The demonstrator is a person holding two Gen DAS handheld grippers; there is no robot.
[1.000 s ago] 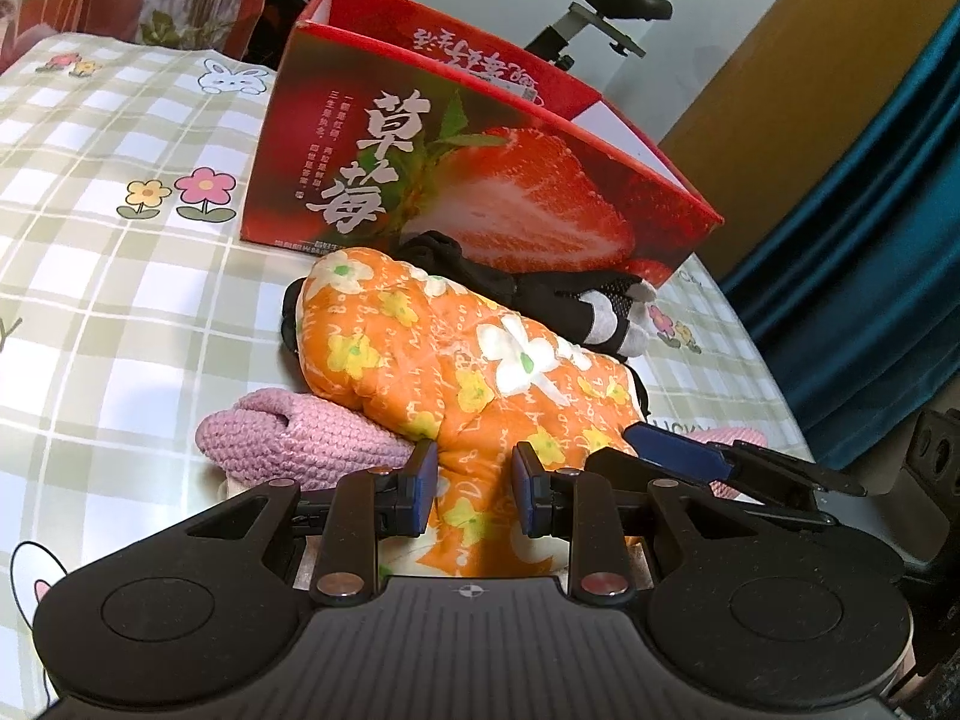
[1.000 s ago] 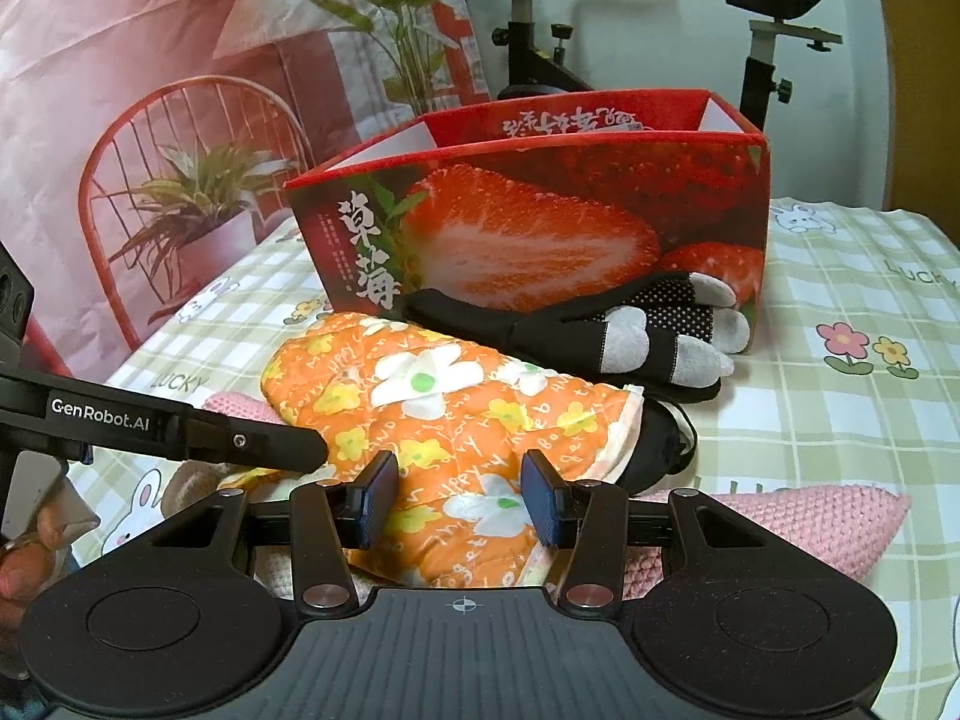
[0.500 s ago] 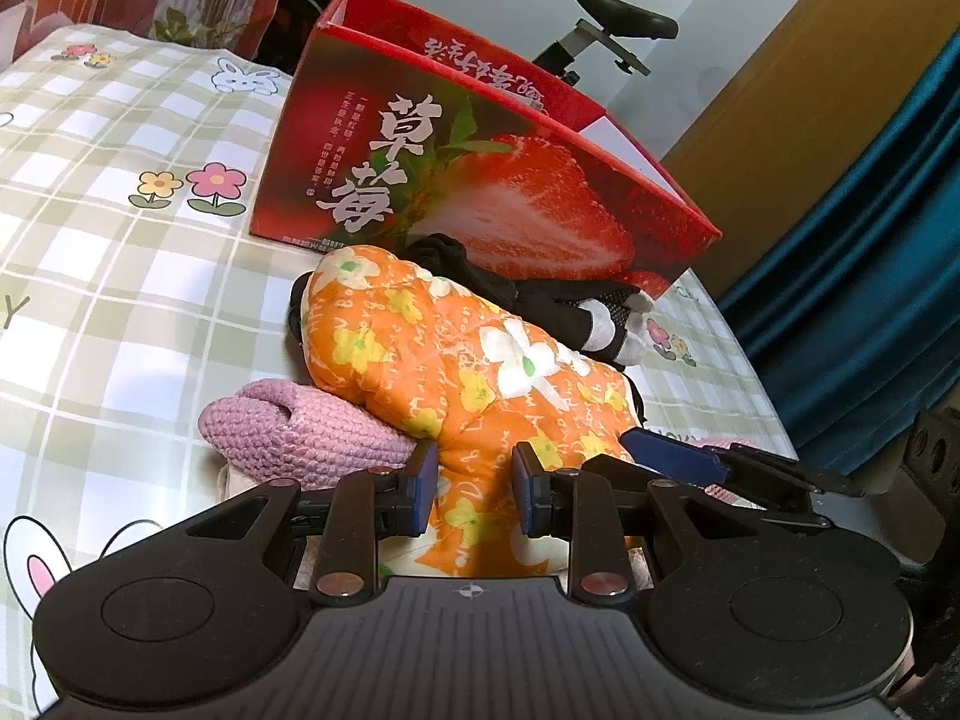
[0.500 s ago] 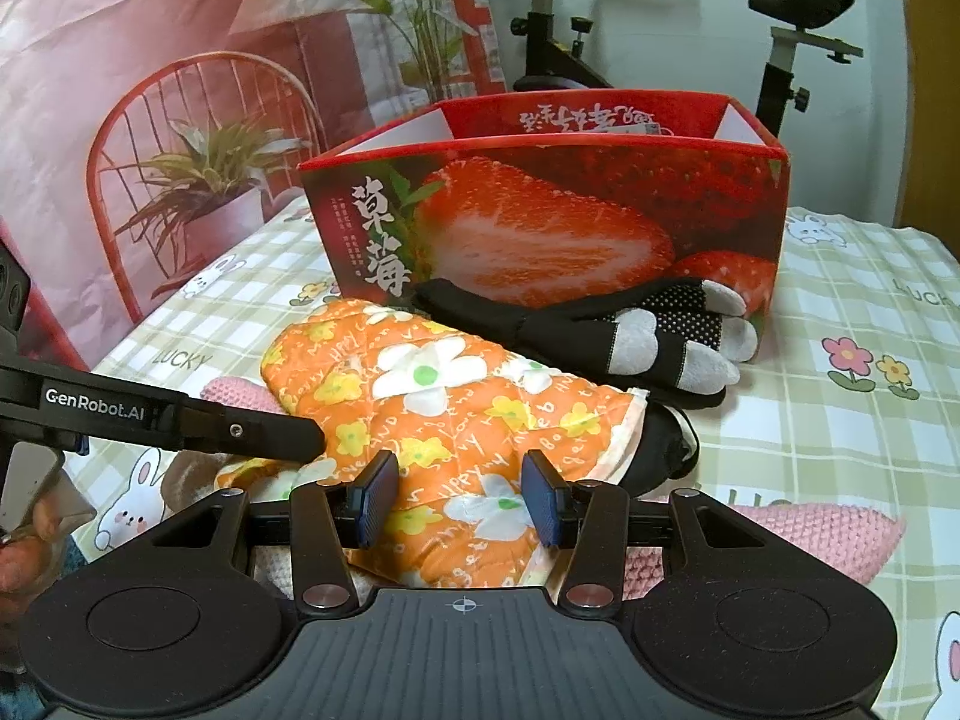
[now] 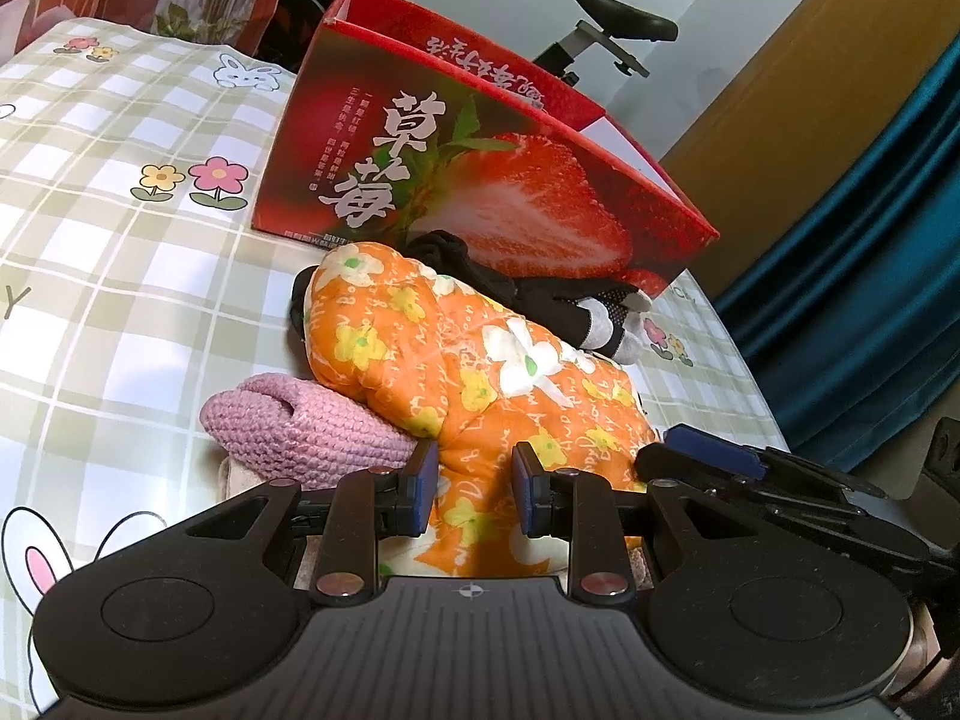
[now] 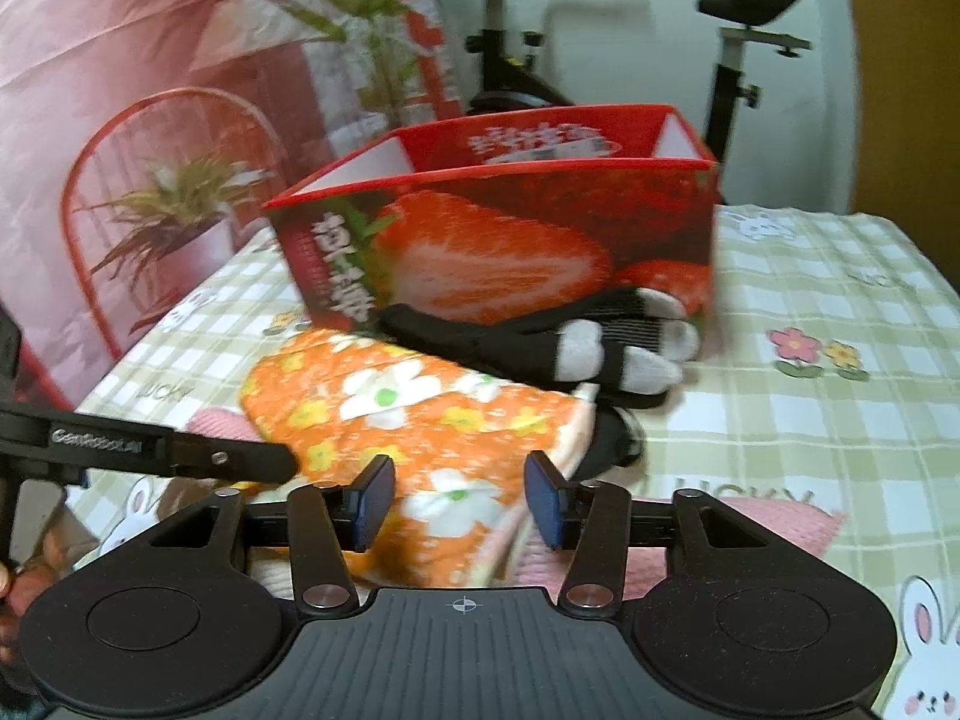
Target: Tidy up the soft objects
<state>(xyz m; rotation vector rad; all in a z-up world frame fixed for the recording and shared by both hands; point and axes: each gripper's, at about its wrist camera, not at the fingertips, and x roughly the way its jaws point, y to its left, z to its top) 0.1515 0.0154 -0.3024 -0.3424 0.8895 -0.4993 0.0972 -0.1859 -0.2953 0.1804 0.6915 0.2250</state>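
An orange flowered oven mitt (image 5: 456, 372) lies on top of a pile before the red strawberry box (image 5: 480, 180). A pink knitted piece (image 5: 300, 426) sticks out under it, and a black glove with grey fingertips (image 5: 576, 312) lies behind it. My left gripper (image 5: 474, 495) has its jaws around the mitt's near edge with a gap showing. My right gripper (image 6: 459, 507) is open around the mitt (image 6: 420, 420) from the other side. The glove (image 6: 570, 348) and the box (image 6: 498, 240) also show in the right wrist view.
The pile rests on a green checked tablecloth (image 5: 120, 240) with flower and rabbit prints. An exercise bike (image 6: 600, 48) stands behind the box. A teal curtain (image 5: 870, 270) hangs at the right. The other gripper's arm (image 6: 150, 450) reaches in at the left.
Both views have risen and tilted a little. My right gripper's jaws have opened wider around the mitt. The pile has not visibly shifted.
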